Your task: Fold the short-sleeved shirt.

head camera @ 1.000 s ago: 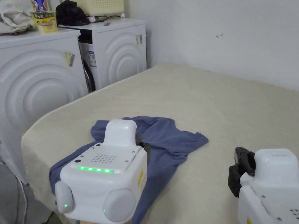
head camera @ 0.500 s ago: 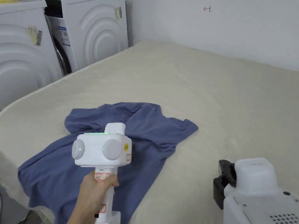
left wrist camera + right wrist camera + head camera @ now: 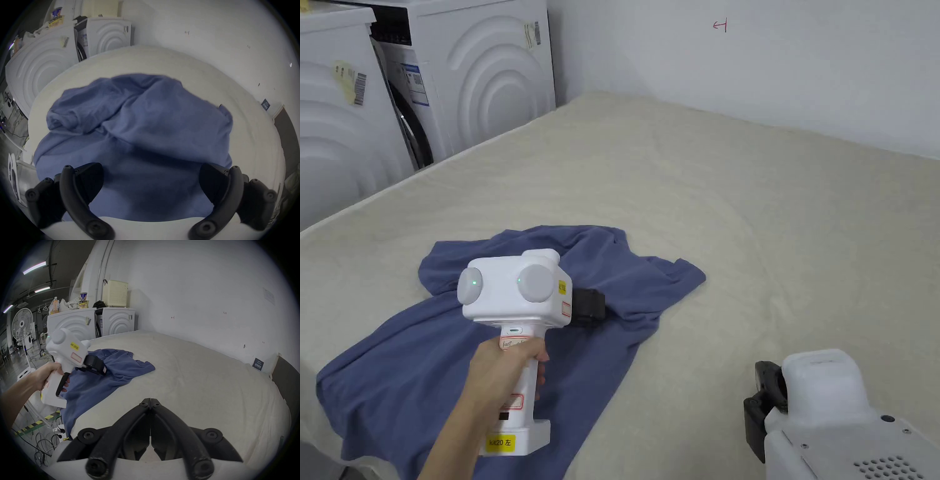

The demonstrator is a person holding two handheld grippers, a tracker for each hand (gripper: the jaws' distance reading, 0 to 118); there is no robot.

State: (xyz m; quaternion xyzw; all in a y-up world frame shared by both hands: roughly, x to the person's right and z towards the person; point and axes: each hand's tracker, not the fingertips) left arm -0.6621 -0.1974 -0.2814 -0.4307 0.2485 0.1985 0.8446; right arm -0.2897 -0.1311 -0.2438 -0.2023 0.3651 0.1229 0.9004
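Note:
A blue short-sleeved shirt [image 3: 637, 281] lies crumpled on the near left part of a beige bed [image 3: 769, 206], with one end hanging over the bed's left edge. A hand holds my left gripper [image 3: 590, 306] just above the middle of the shirt. In the left gripper view the left gripper [image 3: 150, 165] has its jaws wide open over the blue cloth [image 3: 146, 121], with nothing between them. The right gripper view shows the left gripper [image 3: 96, 365] hovering over the shirt [image 3: 126, 368]. My right gripper [image 3: 151, 400] is shut and empty, and in the head view the right gripper [image 3: 762, 400] sits low right, apart from the shirt.
Two white washing machines [image 3: 487, 69] stand against the bed's far left side, and a white wall [image 3: 769, 56] runs behind it. A standing fan [image 3: 21, 324] and floor cables [image 3: 45, 446] lie past the left edge. The beige surface spreads out to the right of the shirt.
The head camera has tilted down. My left gripper has moved away from the camera and lower, out over the shirt's middle. The right gripper has stayed low right.

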